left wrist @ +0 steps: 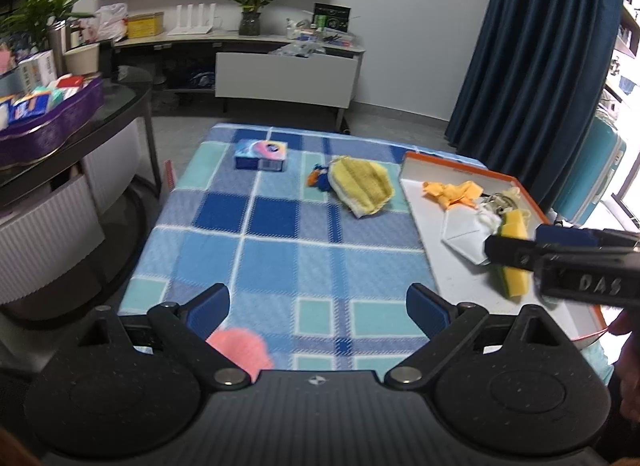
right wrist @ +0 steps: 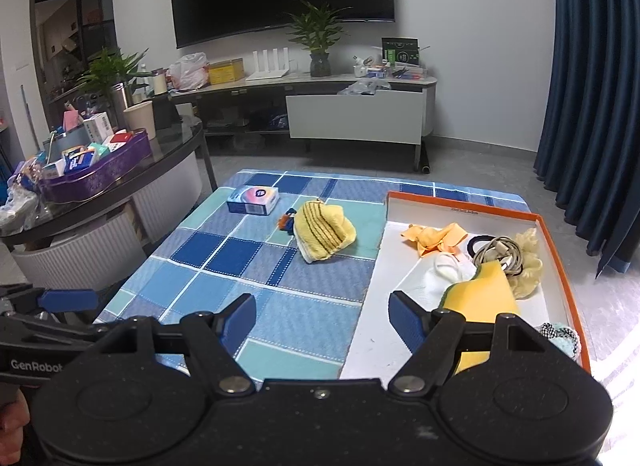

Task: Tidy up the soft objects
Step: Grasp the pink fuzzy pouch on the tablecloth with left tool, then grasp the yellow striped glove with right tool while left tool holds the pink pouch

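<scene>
Both claws spread, pinching nothing. Left claw [left wrist: 318,308] low over the cloth [left wrist: 280,250], with a pink blur [left wrist: 240,348] just under its left finger, too smeared to name. Right claw [right wrist: 322,322] straddling the near left rim of the tray [right wrist: 560,250], sponge [right wrist: 480,298] just past its right finger and already lying inside. Ahead and slightly left of the right claw, well apart: yellow mitt [right wrist: 324,234] on the cloth, small orange-blue toy [right wrist: 287,221] touching its far left side, blue box [right wrist: 253,200] farther left still.

Likely next: fetch the mitt into the tray. Best taken by its raised middle, fingers wide until both pads flank a thick fold, then squeezed firmly, since limp fabric slips from a shallow bite. Worth keeping off the toy. Lift clear of the rim before carrying across, and drop into the bare near floor of the tray, away from the cable [right wrist: 500,252] and mask [right wrist: 436,278].
</scene>
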